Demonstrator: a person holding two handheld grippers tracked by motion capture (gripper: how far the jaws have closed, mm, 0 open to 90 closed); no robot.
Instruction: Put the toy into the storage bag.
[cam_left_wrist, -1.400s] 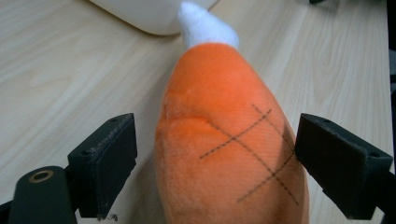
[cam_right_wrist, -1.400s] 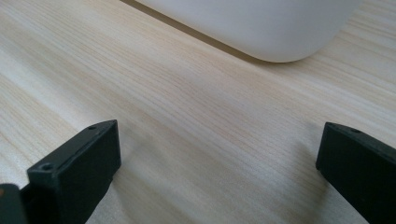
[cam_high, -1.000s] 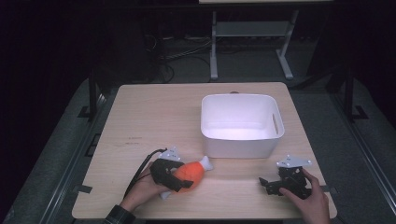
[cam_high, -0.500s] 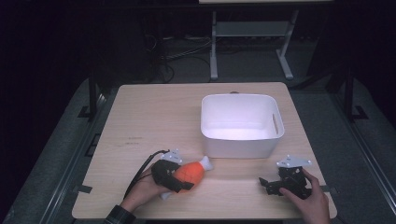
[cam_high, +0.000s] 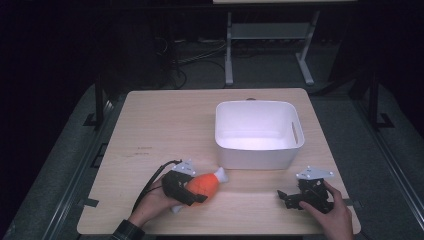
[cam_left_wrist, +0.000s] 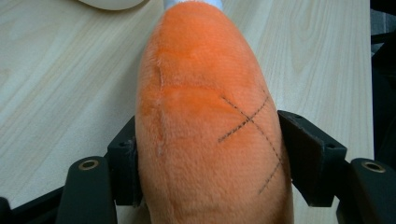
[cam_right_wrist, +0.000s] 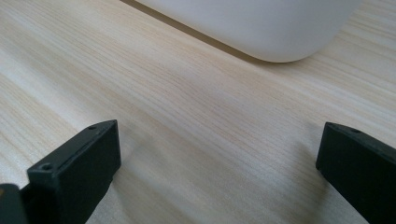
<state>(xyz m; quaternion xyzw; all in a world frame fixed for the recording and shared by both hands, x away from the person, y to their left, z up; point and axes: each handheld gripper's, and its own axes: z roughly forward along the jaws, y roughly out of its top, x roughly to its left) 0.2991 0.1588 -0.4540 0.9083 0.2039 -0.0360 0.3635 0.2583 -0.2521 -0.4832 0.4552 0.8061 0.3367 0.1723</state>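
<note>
An orange plush toy (cam_high: 206, 183) with a white tip lies on the wooden table (cam_high: 165, 130) near its front left. My left gripper (cam_high: 195, 189) comes at it from the left. Its jaws have just been closing with the toy between them. In the left gripper view both pads (cam_left_wrist: 306, 154) press into the sides of the toy (cam_left_wrist: 201, 84), which has a stitched cross. My right gripper (cam_high: 284, 196) rests at the front right, pointing left, held by a hand. It stands open (cam_right_wrist: 219, 149) over bare wood with nothing between its jaws.
A white plastic bin (cam_high: 259, 152) stands at the right middle of the table, just behind both grippers; its rounded corner (cam_right_wrist: 261, 23) is close ahead of the right gripper. A black cable (cam_high: 155, 177) trails from the left gripper. The table's front edge runs just below both hands.
</note>
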